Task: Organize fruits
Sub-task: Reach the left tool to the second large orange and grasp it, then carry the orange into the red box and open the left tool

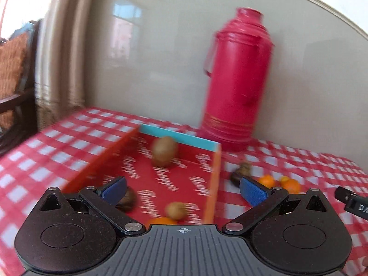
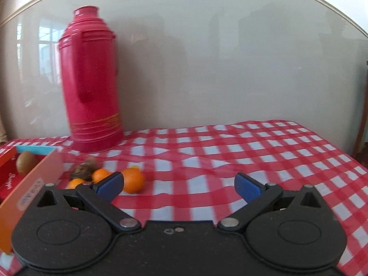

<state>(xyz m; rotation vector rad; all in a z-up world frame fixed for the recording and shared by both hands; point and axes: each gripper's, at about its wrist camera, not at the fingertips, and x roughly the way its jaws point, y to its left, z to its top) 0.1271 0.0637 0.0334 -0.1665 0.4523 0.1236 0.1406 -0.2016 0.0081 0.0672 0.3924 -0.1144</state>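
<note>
Left tool (image 1: 182,191) spread, orange (image 1: 162,220) half hidden, perhaps a kiwi (image 1: 176,210) blurred

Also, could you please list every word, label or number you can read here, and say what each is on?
"DA": white letters on a black part at the right edge of the left wrist view; the rest is cut off.
White script repeated across the floor of the red box: too blurred to read.
White label on the box's orange side wall: sideways print, not legible.
Thermos: gold bands only, no text seen.
</note>
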